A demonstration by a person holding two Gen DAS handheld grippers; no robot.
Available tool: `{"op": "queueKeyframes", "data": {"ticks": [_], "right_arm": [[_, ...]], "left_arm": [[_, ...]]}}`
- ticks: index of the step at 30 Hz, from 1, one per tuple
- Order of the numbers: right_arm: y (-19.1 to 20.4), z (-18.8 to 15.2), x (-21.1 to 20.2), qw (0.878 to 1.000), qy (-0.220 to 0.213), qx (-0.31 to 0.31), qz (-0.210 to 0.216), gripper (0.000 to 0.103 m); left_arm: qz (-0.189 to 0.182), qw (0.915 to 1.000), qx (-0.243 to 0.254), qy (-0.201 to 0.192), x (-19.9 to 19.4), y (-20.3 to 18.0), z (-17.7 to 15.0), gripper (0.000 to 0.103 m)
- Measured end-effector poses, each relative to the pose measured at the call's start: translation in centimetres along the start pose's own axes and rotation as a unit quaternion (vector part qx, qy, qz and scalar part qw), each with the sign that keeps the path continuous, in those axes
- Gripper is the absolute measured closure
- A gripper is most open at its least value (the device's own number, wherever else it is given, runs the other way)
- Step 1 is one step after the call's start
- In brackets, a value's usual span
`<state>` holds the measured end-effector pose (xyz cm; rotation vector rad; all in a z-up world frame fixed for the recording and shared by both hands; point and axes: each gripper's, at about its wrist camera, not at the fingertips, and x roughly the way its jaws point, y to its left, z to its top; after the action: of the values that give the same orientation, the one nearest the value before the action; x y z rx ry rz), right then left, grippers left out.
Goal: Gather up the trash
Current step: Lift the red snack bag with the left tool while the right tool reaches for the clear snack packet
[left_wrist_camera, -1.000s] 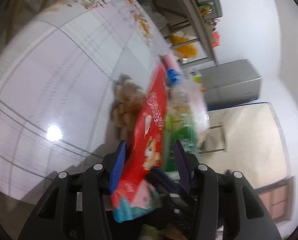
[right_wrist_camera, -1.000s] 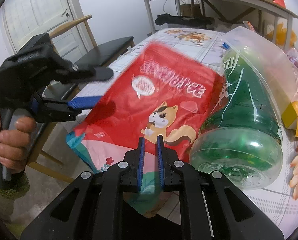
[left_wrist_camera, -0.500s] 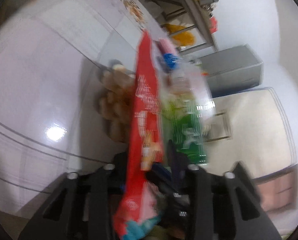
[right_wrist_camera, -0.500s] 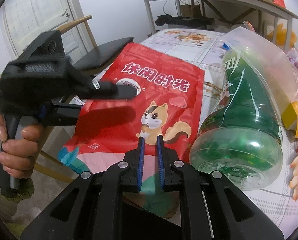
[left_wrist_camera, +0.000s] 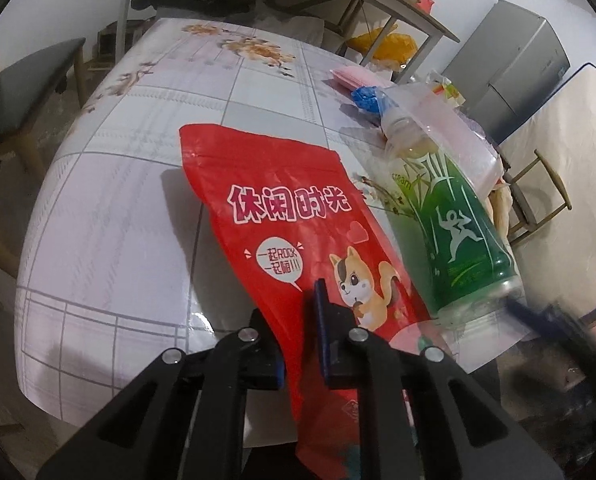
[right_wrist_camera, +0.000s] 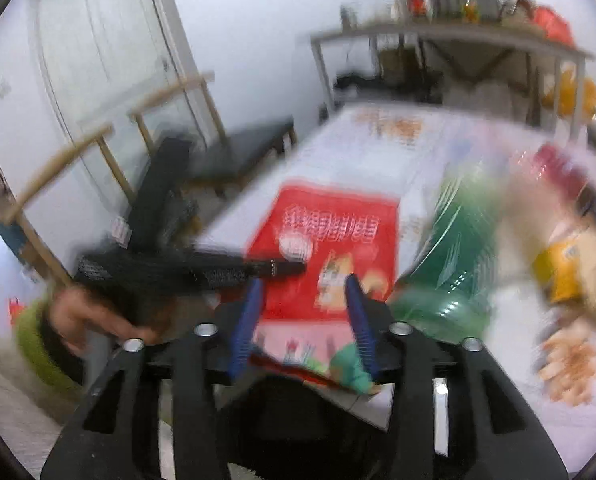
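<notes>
Red snack pouch pinched at its near end by left gripper, jaws closing on it; long axis running away over table, beside green bottle. Right gripper opening, pouch probably loose between, view blurred. Printed: "休闲时光", "一起ROCK"; bottle reads "cream".

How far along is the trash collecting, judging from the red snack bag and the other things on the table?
Nothing looks collected yet. In hand: the left gripper is closing on the red snack bag, while the right gripper is opening around its lower edge. Left: the green bottle and the small litter behind it remain on the table.
</notes>
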<state>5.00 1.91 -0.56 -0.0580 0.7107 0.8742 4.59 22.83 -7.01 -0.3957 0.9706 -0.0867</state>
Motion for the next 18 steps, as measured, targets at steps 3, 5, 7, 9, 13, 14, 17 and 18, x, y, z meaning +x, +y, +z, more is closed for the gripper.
{"op": "queueKeyframes", "data": {"ticks": [3, 5, 7, 9, 13, 14, 17, 18], "right_arm": [[-2.6, 2.4, -3.4, 0.998, -0.051, 0.017, -0.033, 0.050], [-5.5, 4.5, -5.0, 0.995, -0.071, 0.033, -0.065, 0.045], [-7.6, 6.2, -5.4, 0.991, -0.073, 0.035, -0.103, 0.038], [-9.1, 7.6, -4.8, 0.988, -0.057, 0.020, -0.142, 0.035], [-12.3, 8.7, -2.5, 0.984, -0.017, 0.021, -0.178, 0.035], [-13.1, 8.7, -1.7, 0.984, -0.008, 0.030, -0.176, 0.035], [-15.2, 9.3, 0.3, 0.986, 0.024, 0.051, -0.154, 0.035], [-15.2, 9.2, 0.8, 0.987, 0.033, 0.052, -0.147, 0.035]], "left_arm": [[0.008, 0.9999, 0.010, -0.004, -0.3, -0.1, -0.1, 0.092], [0.009, 0.9998, 0.015, -0.007, -0.3, -0.1, -0.2, 0.092], [0.008, 0.9998, 0.016, -0.009, -0.4, -0.1, -0.3, 0.092], [0.005, 0.9998, 0.015, -0.011, -0.3, -0.1, -0.1, 0.092], [-0.002, 0.9999, 0.010, -0.011, -0.1, 0.2, 0.2, 0.092], [-0.004, 0.9999, 0.010, -0.011, -0.2, 0.3, 0.2, 0.092], [-0.010, 0.9999, 0.007, -0.010, 0.0, 0.5, 0.5, 0.092], [-0.013, 0.9999, 0.006, -0.009, 0.0, 0.5, 0.5, 0.092]]}}
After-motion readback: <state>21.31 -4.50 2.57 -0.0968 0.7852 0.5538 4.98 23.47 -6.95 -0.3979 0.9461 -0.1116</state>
